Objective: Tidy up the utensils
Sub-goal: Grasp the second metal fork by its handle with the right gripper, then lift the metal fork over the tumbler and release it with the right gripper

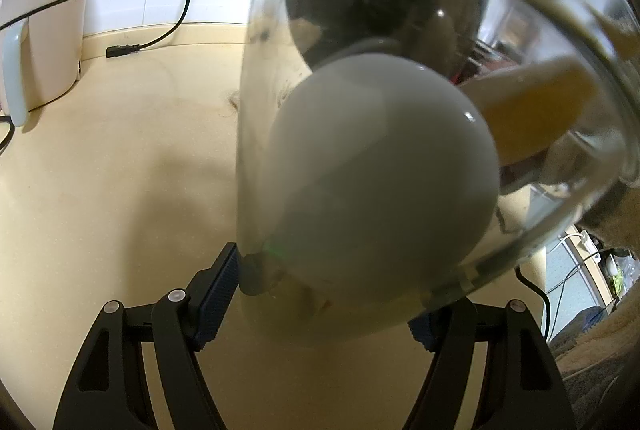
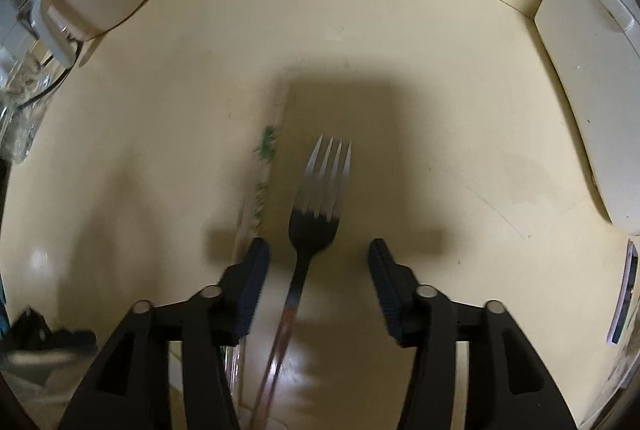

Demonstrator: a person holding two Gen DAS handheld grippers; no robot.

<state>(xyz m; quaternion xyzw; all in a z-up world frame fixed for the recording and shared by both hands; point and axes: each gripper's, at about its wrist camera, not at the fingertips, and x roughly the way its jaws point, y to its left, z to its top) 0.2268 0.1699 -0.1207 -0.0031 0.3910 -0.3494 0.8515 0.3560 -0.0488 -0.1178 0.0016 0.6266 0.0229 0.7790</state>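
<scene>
Left tool point(image 1: 324, 294) clamps a clear glass jar point(image 1: 400, 10), ribbed blue pads point(image 1: 218, 294) pressed on its curved wall. A smooth white rounded spoon bowl point(image 1: 384, 170) and a tan wooden piece point(image 1: 532, 110) sit inside. Right tool point(image 2: 318, 262) is spread, pads clear of the steel fork point(image 2: 320, 190) between them, tines forward over the glossy cream surface point(image 2: 440, 90).

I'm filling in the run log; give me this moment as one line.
left gripper: shut on glass jar | right gripper: open, fork loose between fingers | jar holds white spoon
</scene>
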